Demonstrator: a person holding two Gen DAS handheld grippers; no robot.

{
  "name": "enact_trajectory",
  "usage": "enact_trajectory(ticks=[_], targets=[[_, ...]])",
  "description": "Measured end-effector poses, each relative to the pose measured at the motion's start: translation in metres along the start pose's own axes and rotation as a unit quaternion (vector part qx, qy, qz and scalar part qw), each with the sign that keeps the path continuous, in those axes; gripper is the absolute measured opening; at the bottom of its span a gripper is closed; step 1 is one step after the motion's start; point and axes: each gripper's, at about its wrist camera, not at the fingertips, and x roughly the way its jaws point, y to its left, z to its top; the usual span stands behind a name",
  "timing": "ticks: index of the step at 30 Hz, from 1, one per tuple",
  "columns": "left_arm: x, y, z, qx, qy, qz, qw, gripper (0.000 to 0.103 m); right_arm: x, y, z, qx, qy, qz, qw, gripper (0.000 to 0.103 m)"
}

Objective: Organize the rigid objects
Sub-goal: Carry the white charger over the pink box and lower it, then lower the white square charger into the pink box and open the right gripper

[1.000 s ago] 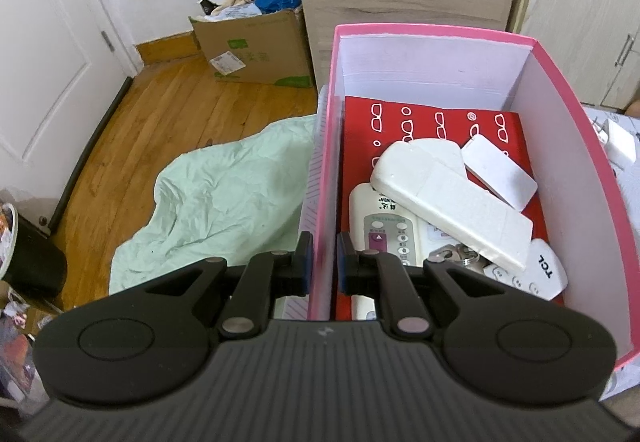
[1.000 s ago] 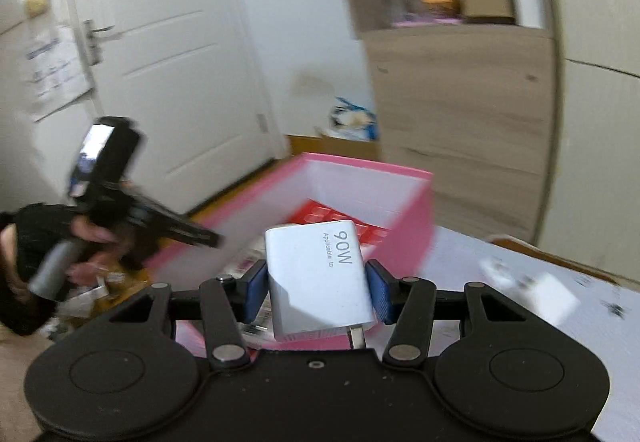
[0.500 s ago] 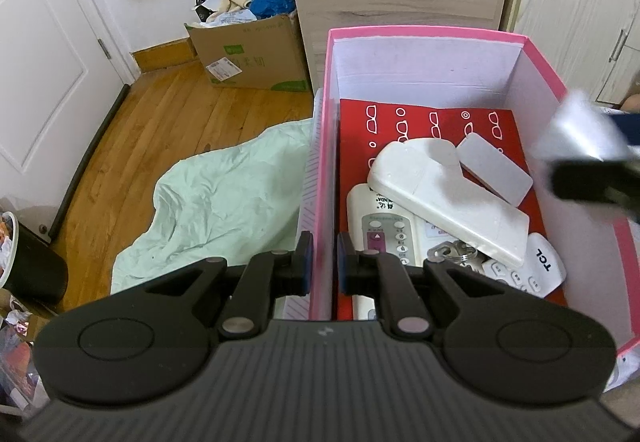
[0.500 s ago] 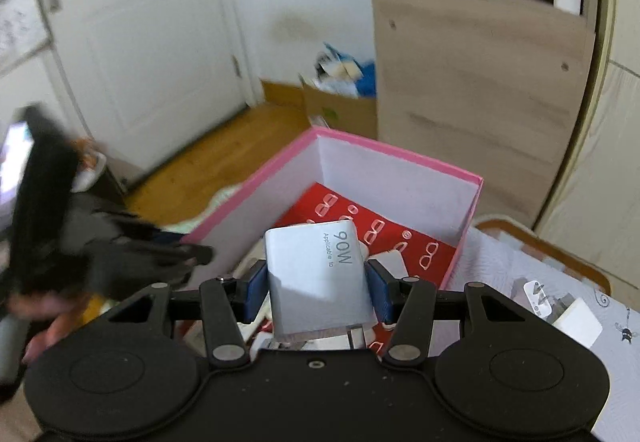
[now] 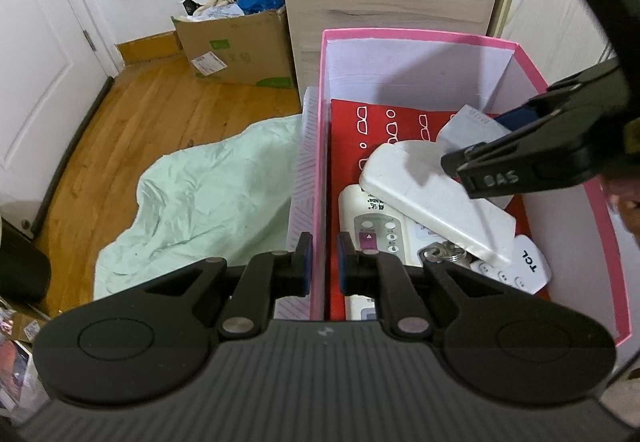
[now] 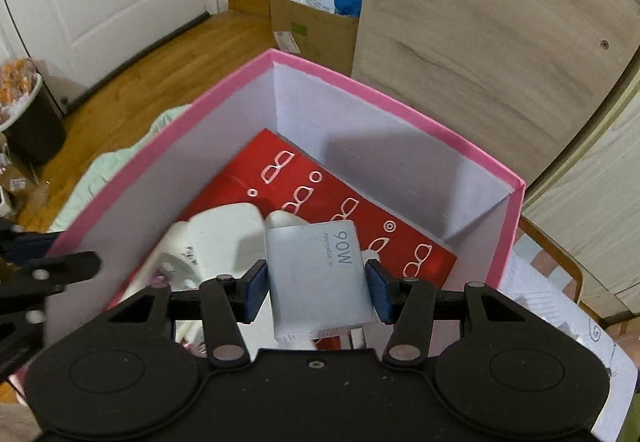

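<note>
Left wrist view: the left gripper (image 5: 321, 267) is closed narrowly on the near side wall of the pink box (image 5: 320, 146), one pad inside, one outside. Remotes (image 5: 434, 198) lie ahead to the right, with keys (image 5: 442, 253).
Shown only here: the right gripper (image 5: 468, 146) seen from outside, over the remotes.
Right wrist view: the white charger (image 6: 318, 274) is held between the pads, above the box's red floor (image 6: 360, 210).
Shown only here: the "90W" print.
Advice: the charger is best lowered toward bare red floor ahead, then released, while the box is steadied.
</note>
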Motion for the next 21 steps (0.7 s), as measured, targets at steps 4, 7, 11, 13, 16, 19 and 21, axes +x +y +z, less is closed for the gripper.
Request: enact_trajectory(ticks=[4,7,11,13,16,19,21], targets=[[0.0,-0.004,0.0,0.007,0.0,0.007,1.0,0.01,0.011,0.001,-0.002,-0.01,0.012,-0.014,1.0,0.058],[0.0,-0.004,0.001,0.007,0.0,0.006,1.0,0.01,0.0,-0.001,-0.006,-0.019,-0.006,-0.009,1.0,0.059],[0.001,-0.002,0.001,-0.001,0.004,-0.002,1.0,0.01,-0.035,-0.008,-0.017,-0.027,-0.053,-0.013,0.998,0.066],[0.001,-0.002,0.002,-0.002,0.004,0.0,1.0,0.01,-0.057,-0.011,-0.026,-0.03,-0.07,-0.012,0.997,0.066],[0.0,-0.003,0.002,0.002,0.004,0.004,1.0,0.01,-0.086,-0.016,-0.038,-0.033,-0.087,-0.008,0.996,0.066],[0.0,-0.001,0.002,0.001,0.007,-0.001,1.0,0.011,-0.111,-0.025,-0.05,-0.027,-0.107,-0.001,0.994,0.066],[0.0,0.001,0.002,-0.003,0.008,-0.003,1.0,0.011,-0.12,-0.031,-0.059,-0.021,-0.104,-0.007,0.994,0.066]])
